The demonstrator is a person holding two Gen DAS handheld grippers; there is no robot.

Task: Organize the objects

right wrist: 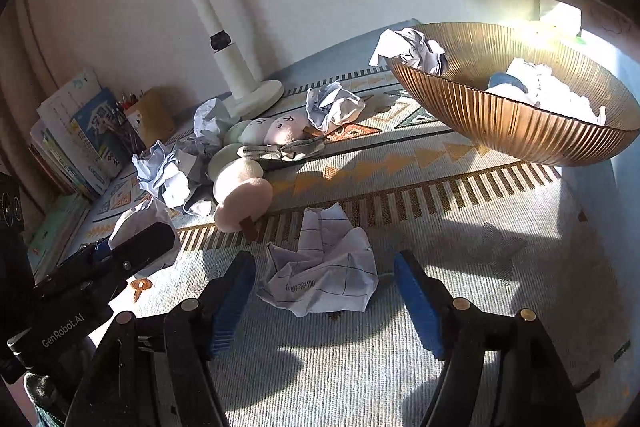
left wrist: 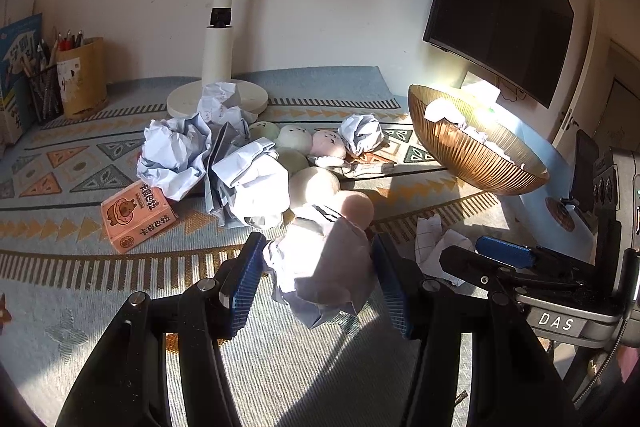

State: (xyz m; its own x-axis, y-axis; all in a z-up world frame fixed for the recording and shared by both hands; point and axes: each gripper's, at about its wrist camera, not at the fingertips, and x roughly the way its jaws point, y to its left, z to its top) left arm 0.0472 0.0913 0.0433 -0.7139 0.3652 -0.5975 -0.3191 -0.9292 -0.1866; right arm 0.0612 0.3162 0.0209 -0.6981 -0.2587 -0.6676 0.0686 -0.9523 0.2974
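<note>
Mid-cleanup, paper going into the ribbed bowl (right wrist: 516, 131) at the right end of the patterned mat (right wrist: 460, 255); it already holds a few wads. Left gripper (left wrist: 320, 279) is clenched on a crumpled paper ball (left wrist: 324, 267), held above the mat's near edge. Right gripper (right wrist: 324, 303) is released, jaws standing wide around a flatter lined paper scrap (right wrist: 324, 275) lying near the front edge, pads clear of it. Next, I'd guess: close the right on the scrap, then carry both to the bowl. More wads and plush balls (left wrist: 316, 183) crowd mid-mat by the lamp base (left wrist: 180, 103).
</note>
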